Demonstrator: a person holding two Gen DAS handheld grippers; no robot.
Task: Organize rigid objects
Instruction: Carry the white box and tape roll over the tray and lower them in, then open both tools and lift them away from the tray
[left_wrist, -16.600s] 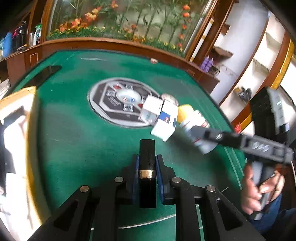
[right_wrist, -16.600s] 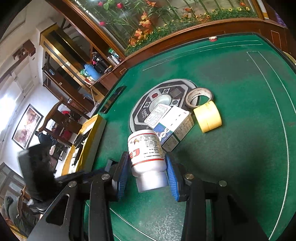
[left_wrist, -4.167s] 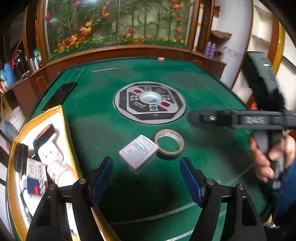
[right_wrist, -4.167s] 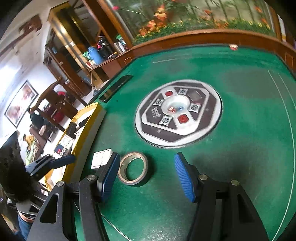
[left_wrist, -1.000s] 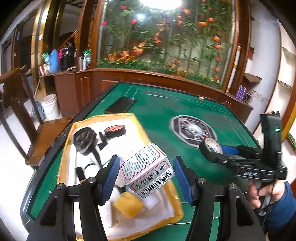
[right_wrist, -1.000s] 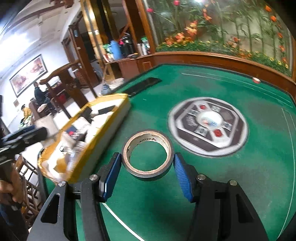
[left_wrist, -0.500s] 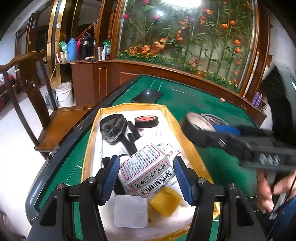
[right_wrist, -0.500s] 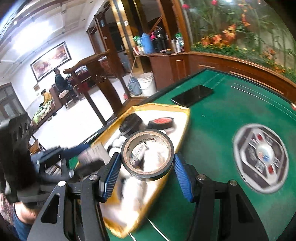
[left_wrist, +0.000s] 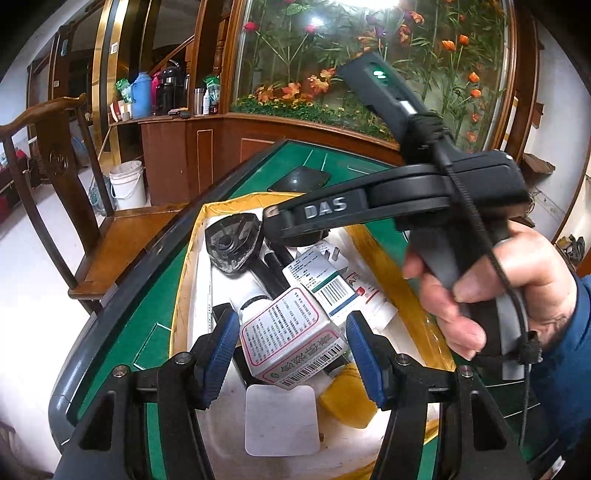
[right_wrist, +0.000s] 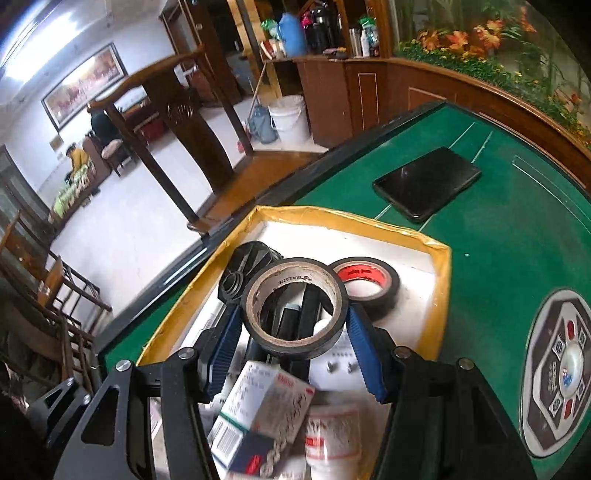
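Observation:
My left gripper (left_wrist: 291, 350) is shut on a white medicine box (left_wrist: 291, 341) with red print and a barcode, held over the yellow-rimmed tray (left_wrist: 184, 280). My right gripper (right_wrist: 295, 334) is shut on a black tape roll (right_wrist: 295, 306) with a brown core, held over the same tray (right_wrist: 441, 266). In the left wrist view the right gripper's black body (left_wrist: 373, 206) and the hand holding it cross above the tray. The tray holds a red-and-black tape roll (right_wrist: 365, 280), a black tool (left_wrist: 232, 240), another box (left_wrist: 321, 277), a white bottle (right_wrist: 332, 432) and a yellow piece (left_wrist: 347, 404).
The tray sits at the left edge of a green felt table (right_wrist: 509, 229). A black phone (right_wrist: 428, 182) lies beyond the tray. A round grey control panel (right_wrist: 557, 369) is set in the table's middle. A wooden chair (left_wrist: 55, 192) stands beside the table.
Both grippers have moved further over the tray. The right gripper with its tape roll now hangs above the tray's far end, and its body crosses the left wrist view closer.

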